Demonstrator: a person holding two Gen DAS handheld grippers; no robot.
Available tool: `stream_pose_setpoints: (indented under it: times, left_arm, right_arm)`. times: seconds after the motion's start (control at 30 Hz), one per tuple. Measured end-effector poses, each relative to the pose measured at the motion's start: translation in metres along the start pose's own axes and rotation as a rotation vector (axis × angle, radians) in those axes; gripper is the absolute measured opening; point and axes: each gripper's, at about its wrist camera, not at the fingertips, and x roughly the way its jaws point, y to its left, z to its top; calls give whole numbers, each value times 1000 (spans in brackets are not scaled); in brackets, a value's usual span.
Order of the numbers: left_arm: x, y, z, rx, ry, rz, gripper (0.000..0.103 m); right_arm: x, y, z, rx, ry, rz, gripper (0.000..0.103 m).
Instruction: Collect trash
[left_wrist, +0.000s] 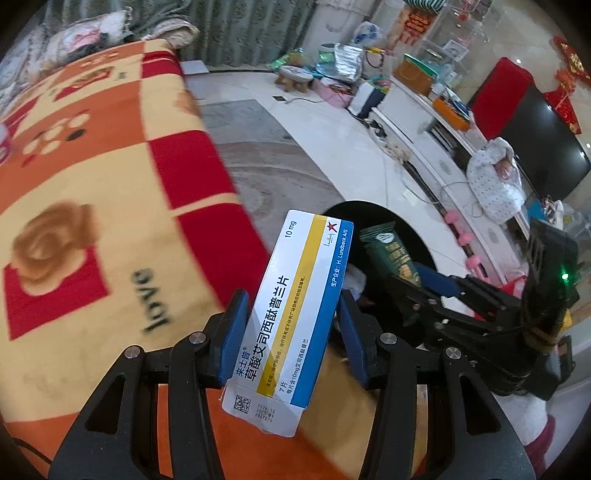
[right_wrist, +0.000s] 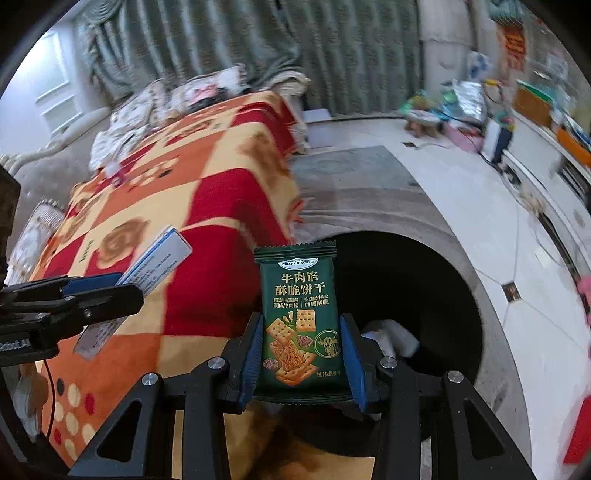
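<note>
Carrying two pieces of trash toward the bin. Pinching a white, yellow and blue medicine box (left_wrist: 291, 314) between the blue pads of the left tongs (left_wrist: 293, 332), box standing tilted and reaching well past the fingertips. Gripping a dark green crispy biscuit packet (right_wrist: 301, 325) upright in the right tongs (right_wrist: 301, 350), pads pressing on both of its side edges. Hanging both items near the dark round opening of a black trash bin (right_wrist: 454, 280) on the floor, with the packet in front of the bin's near rim and the box just beside the rim, toward the sofa. Showing some pale crumpled rubbish (right_wrist: 391, 336) already lying inside the bin. Spreading out to the left, a red, orange and cream patterned blanket (left_wrist: 92, 184) covering the sofa; beyond, pale floor tiles (left_wrist: 332, 122), a long white TV cabinet (left_wrist: 436, 147) and cluttered bags by the curtain.

Judging the step as transport, close to release. Calling next for bringing each item fully over the opening, then spreading the tongs so box and packet drop in without catching the rim or each other.
</note>
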Motion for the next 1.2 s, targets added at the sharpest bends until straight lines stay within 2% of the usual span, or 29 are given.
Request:
stream_pose_setpoints:
  times: [0.27, 0.33, 0.43, 0.5, 0.67, 0.77, 0.9, 1.2]
  left_arm:
    - [27, -24, 17, -19, 0, -63, 48]
    - [30, -25, 19, -29, -7, -79, 55]
    - [30, -25, 18, -35, -19, -88, 59]
    - [27, -25, 15, -31, -25, -73, 59]
    - [11, -26, 5, 29, -75, 2, 59]
    - [-3, -27, -3, 53, -116, 35, 59]
    - [-24, -27, -14, 84, -169, 121, 59]
    - [-70, -24, -30, 105, -296, 154, 59]
  right_arm:
    - [7, -36, -3, 79, 13, -26, 39]
    - [8, -41, -4, 98, 13, -35, 40]
    - [5, -48, -7, 127, 6, -45, 50]
    - [2, -49, -9, 137, 4, -44, 54]
    - [-7, -44, -14, 128, -14, -33, 55]
    - [-15, -31, -17, 102, -44, -50, 55]
    - [-30, -17, -17, 80, -100, -76, 56]
    - [-68, 15, -12, 45, -219, -129, 57]
